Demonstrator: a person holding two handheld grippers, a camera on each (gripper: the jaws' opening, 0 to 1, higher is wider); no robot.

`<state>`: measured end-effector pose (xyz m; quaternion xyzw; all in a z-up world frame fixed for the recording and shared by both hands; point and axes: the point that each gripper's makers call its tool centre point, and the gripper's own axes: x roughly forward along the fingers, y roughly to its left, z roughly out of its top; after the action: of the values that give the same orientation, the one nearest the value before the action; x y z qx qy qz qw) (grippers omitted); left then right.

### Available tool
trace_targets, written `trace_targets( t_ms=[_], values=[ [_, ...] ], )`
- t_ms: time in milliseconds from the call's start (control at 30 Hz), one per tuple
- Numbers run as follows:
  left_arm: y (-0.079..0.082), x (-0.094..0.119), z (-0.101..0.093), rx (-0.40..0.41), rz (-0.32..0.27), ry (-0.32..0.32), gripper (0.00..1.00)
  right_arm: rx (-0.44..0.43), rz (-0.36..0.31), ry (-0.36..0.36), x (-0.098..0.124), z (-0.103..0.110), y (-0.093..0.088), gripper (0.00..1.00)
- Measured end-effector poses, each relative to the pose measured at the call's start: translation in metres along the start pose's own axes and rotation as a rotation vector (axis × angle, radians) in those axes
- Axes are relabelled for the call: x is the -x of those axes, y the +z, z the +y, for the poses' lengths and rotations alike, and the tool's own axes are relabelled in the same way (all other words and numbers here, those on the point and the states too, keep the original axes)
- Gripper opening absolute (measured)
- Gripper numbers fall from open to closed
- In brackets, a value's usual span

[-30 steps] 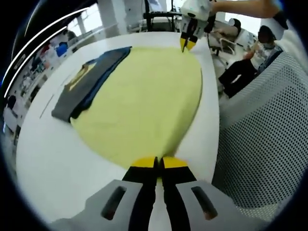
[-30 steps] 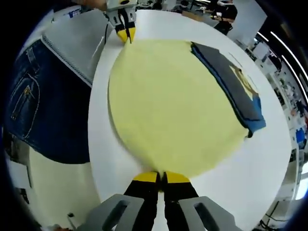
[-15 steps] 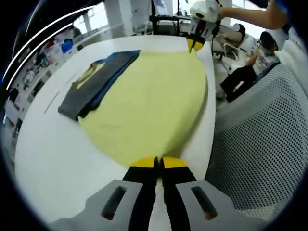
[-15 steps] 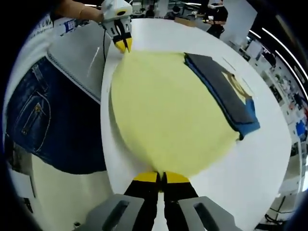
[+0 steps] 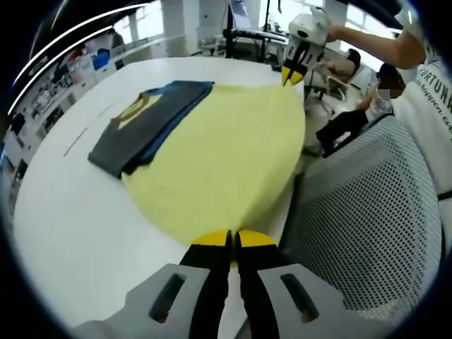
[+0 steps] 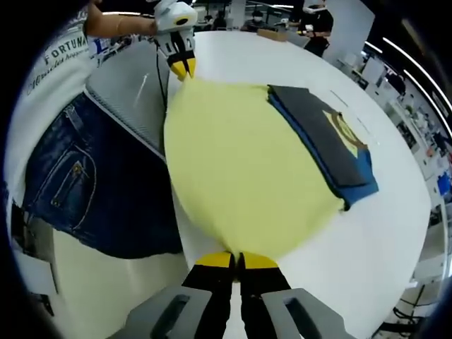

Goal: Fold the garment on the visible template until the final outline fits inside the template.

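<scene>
A large yellow sheet (image 5: 219, 148) (image 6: 240, 162) is spread over the white table (image 5: 63, 212) (image 6: 381, 233). Its near edge is lifted past the table's edge. A folded dark grey and blue garment with a yellow print (image 5: 145, 123) (image 6: 328, 141) lies on the sheet's far side. My left gripper (image 5: 233, 236) is shut on one near corner of the sheet and shows in the right gripper view (image 6: 183, 68). My right gripper (image 6: 236, 258) is shut on the other near corner and shows in the left gripper view (image 5: 291, 74).
A grey mesh chair back (image 5: 353, 212) (image 6: 127, 78) stands right at the table's near edge. A person in blue jeans (image 6: 85, 183) and a white shirt stands beside it. Seated people and office furniture (image 5: 353, 92) are farther off.
Both grippers have drawn the yellow sheet toward the person, so its near edge now overhangs the table. The folded garment has ridden along on it. Both stay shut.
</scene>
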<state>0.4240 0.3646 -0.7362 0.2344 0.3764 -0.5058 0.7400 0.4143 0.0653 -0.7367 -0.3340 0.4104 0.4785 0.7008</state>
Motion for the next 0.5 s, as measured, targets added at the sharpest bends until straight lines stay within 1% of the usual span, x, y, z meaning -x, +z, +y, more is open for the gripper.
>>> trace_targets(
  t_ms=[100, 200, 367, 500],
  values=[
    [0.001, 0.004, -0.002, 0.001, 0.010, -0.001, 0.00, -0.011, -0.008, 0.001, 0.004, 0.003, 0.002, 0.00],
    [0.004, 0.011, -0.004, 0.023, 0.008, -0.002, 0.00, -0.009, -0.009, 0.004, 0.009, 0.007, 0.004, 0.00],
    [0.008, 0.018, -0.009, 0.046, 0.014, -0.008, 0.00, -0.013, 0.000, 0.022, 0.017, 0.016, 0.005, 0.00],
    [0.010, 0.024, -0.014, 0.064, 0.021, -0.023, 0.00, -0.010, 0.010, 0.026, 0.025, 0.019, 0.007, 0.00]
  ],
)
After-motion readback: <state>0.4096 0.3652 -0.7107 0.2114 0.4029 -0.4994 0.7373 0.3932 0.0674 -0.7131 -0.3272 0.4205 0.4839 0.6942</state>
